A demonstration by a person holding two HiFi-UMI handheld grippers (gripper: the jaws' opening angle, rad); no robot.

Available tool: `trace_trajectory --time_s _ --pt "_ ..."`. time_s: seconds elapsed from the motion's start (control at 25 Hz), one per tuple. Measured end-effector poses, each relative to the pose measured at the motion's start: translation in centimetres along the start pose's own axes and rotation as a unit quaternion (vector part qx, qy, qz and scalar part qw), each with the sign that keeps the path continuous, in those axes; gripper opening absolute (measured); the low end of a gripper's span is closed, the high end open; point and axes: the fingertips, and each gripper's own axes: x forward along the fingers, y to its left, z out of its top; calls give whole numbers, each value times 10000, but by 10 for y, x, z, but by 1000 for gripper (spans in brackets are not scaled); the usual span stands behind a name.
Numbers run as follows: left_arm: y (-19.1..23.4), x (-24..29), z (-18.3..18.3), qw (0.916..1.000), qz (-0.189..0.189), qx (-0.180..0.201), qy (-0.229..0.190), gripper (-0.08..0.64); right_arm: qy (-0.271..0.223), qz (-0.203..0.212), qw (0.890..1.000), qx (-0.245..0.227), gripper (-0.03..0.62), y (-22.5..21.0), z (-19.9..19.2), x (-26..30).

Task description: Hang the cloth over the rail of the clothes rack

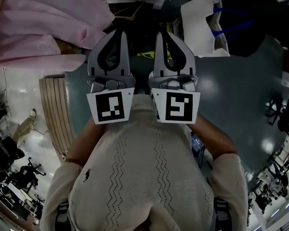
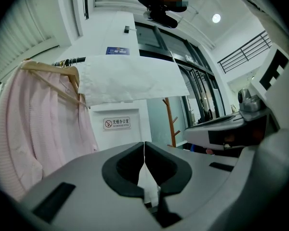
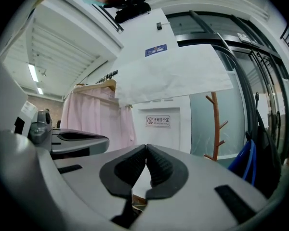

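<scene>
Fingers (image 2: 127, 170) of the left gripper (image 2: 144, 144) are clenched, their dark pads meeting tip to tip, and none of the cloth is between them. Those of the right gripper (image 3: 146, 147) are pressed together the same way, ribbed pads touching at the tips, with only the pale wall showing through the opening below.

Both grippers sit side by side, just in front of the person's cream knit sweater (image 1: 144, 167), and point away from the body toward the rack. Their marker cubes lie nearly touching against the chest.

Well apart from both grippers, the white cloth (image 2: 130, 81) hangs spread over the dark rail (image 2: 70, 60) of the clothes rack. Its lower edge runs roughly level, and one corner drops a little lower at the side nearer the wooden coat stand (image 2: 171, 124). Just beside the cloth on the same rail, a pink garment (image 2: 38, 129) hangs from a wooden hanger (image 2: 48, 71), its shoulder touching or nearly touching the cloth's edge. Below the cloth, a small no-smoking sign (image 2: 117, 123) is fixed to the white wall behind the rack.
</scene>
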Motion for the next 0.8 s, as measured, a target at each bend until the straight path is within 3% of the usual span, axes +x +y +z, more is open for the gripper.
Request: trace_trajectory --time_s 0.8 --pt "-1 -9 -10 9999 86 -40 47 15 280 28 9996 -100 18 6 -18 -6"
